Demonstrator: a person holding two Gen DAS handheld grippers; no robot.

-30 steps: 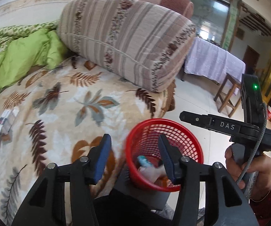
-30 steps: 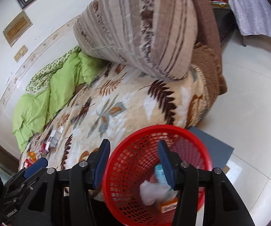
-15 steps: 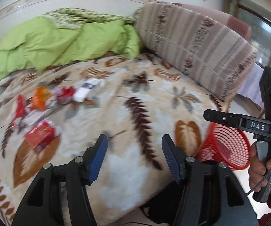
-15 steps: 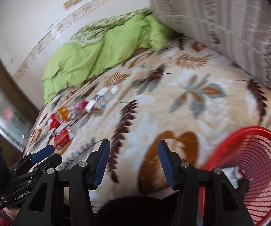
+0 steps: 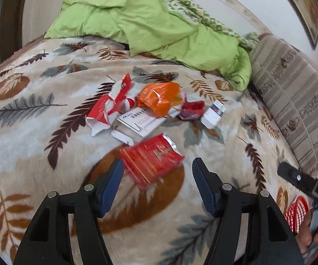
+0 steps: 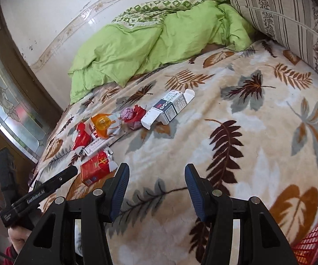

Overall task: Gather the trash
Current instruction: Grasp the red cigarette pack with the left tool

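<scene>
Trash lies in a heap on the leaf-patterned blanket (image 5: 37, 137). A red packet (image 5: 151, 160) lies just ahead of my open, empty left gripper (image 5: 155, 172). Beyond it are a white carton (image 5: 136, 123), a red and white wrapper (image 5: 110, 108), an orange wrapper (image 5: 161, 98), a crumpled red and pink wrapper (image 5: 192, 109) and a small white box (image 5: 213, 114). My right gripper (image 6: 156, 177) is open and empty above bare blanket; the small white box (image 6: 169, 109) and red packet (image 6: 97, 167) lie ahead and to its left. The red basket (image 6: 313, 240) is at lower right.
A green quilt (image 5: 150, 22) is bunched at the back of the bed against the wall. A striped bolster (image 5: 296, 101) lies along the right side. A glass-panelled door (image 6: 6, 101) stands left of the bed. The basket rim (image 5: 296, 214) shows beside the right gripper's handle.
Both grippers have swung left from over the red basket to over the bed. The trash heap is now close in front of the left gripper. Both stayed open.
</scene>
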